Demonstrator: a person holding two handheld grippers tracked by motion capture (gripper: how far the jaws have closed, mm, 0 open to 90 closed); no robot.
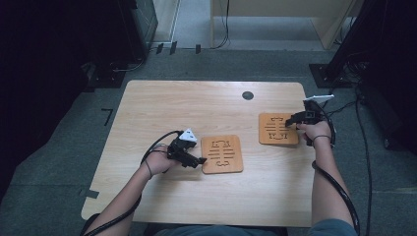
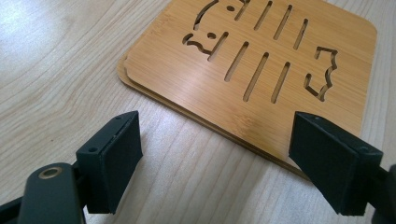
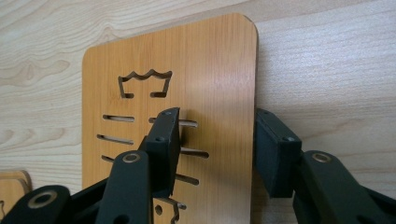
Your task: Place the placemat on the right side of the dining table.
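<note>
Straddling right trivet's [image 3: 187, 84] edge, right gripper [image 3: 217, 149] jaws part-open, not pinching | left gripper [image 2: 215, 163] jaws wide, empty, just short of near trivet stack [image 2: 261, 60] mid-table [image 1: 162, 103] | each hand nearest its own.

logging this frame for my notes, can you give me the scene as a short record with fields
surface: light wooden table with a dark round hole near its far edge
items: two wooden trivets with fish-shaped cutouts, both lying flat
left trivet: looks like two stacked boards in the left gripper view
right trivet: single board, by the table's right edge
left hand-held gripper: jaws open, at the left trivet's near-left edge, not gripping
right hand-held gripper: jaws apart, one over the board, one past its edge, pads not pressing
</note>
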